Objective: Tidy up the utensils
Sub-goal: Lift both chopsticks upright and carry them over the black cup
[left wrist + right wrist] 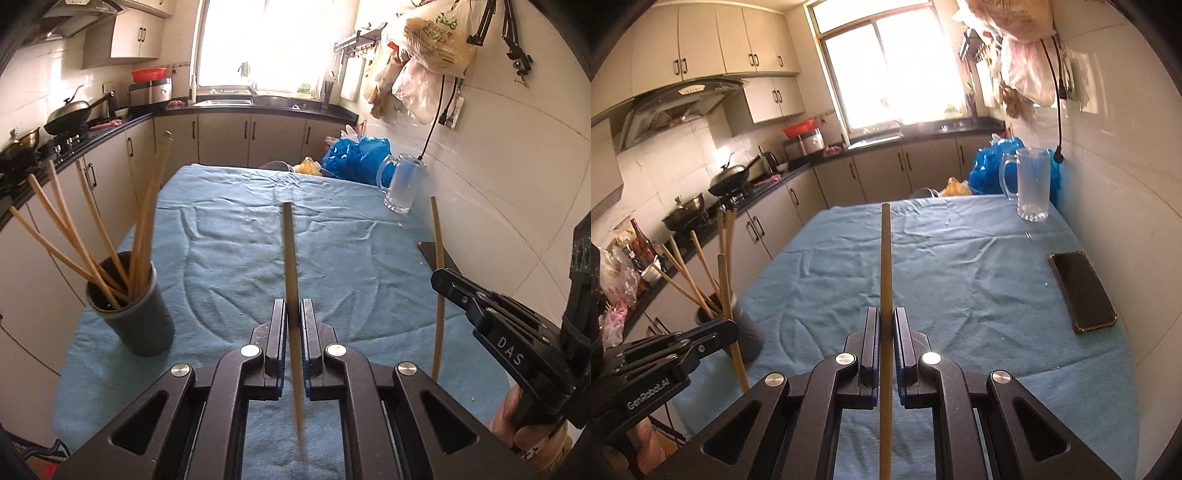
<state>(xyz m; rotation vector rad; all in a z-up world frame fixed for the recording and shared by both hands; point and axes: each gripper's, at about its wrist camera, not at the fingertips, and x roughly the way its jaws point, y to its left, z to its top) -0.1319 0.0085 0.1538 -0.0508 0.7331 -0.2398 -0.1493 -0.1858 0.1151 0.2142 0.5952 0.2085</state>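
While both tongs hang above the blue cloth (pixel 229 236) on the table, each is clenched on a single wooden chopstick. The left tongs (pixel 294 317) grip one chopstick (pixel 290 258) that stands nearly upright between the pads, its tip pointing ahead and its lower end blurred beneath them. The right tongs (pixel 885 328) hold another chopstick (pixel 885 266) the same way. Ahead and to the left of the left tongs, a dark cup (pixel 144 314) stands on the cloth with several chopsticks (pixel 74 236) fanned out of it. A glass mug (pixel 1032 184) sits far ahead to the right, and a phone (pixel 1082 291) lies just right of the right tongs.
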